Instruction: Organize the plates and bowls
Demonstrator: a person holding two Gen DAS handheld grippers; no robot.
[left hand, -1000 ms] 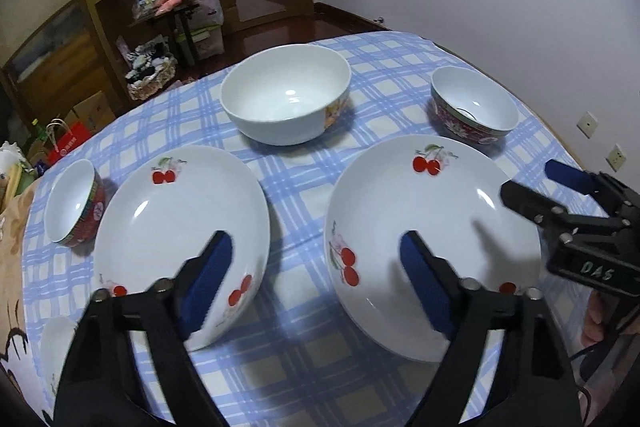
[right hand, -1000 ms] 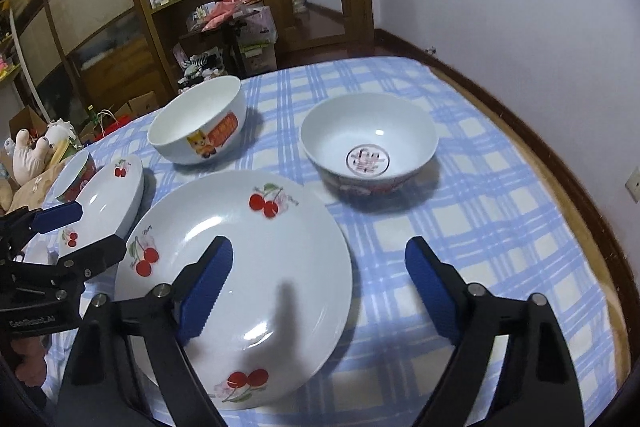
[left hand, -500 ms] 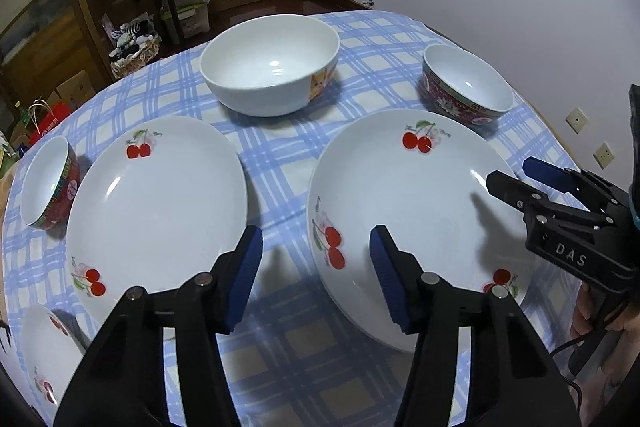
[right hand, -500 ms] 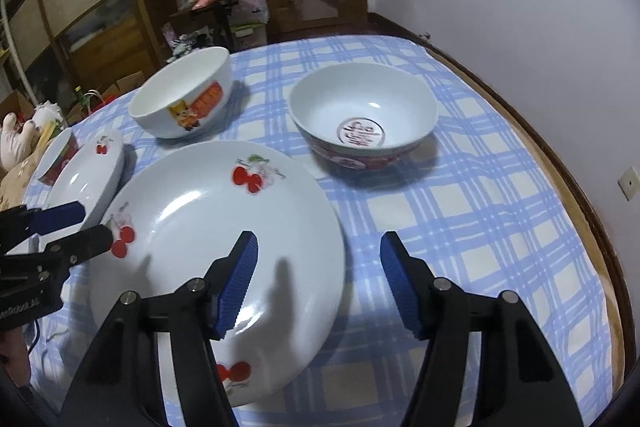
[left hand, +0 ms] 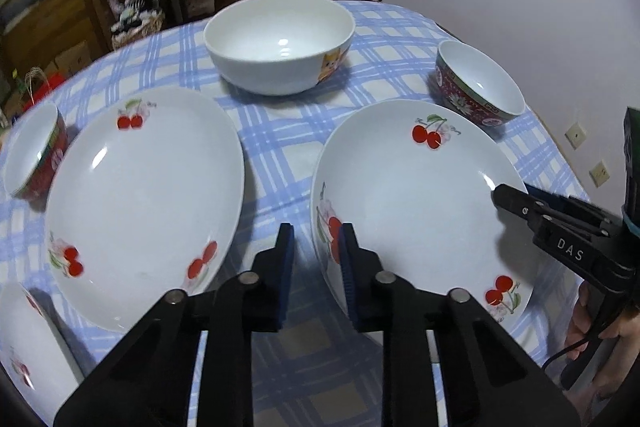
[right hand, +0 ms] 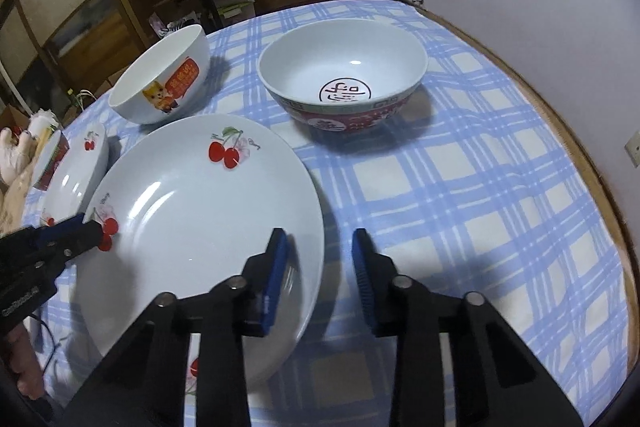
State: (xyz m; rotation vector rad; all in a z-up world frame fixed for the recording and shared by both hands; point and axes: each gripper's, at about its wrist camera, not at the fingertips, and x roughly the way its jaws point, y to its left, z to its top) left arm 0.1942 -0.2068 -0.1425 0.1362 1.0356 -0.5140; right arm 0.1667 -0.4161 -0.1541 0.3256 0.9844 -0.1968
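A white cherry-print plate lies on the blue checked cloth between both grippers. My left gripper straddles its left rim, one pad over the inside and one outside. Its jaws are closing, and cloth still shows between the outer pad and the rim. My right gripper straddles the right rim the same way, jaws closing with a gap left. A second cherry plate lies to the left. Behind stand a large white cartoon bowl and a red-patterned bowl.
A small red bowl stands at the far left, and another plate lies at the lower left corner. The table's wooden edge curves close to the wall on the right. A hand holds the right gripper.
Both grippers have sunk toward the plate between them. Their jaws have narrowed from wide open to a small gap around its opposite rims.
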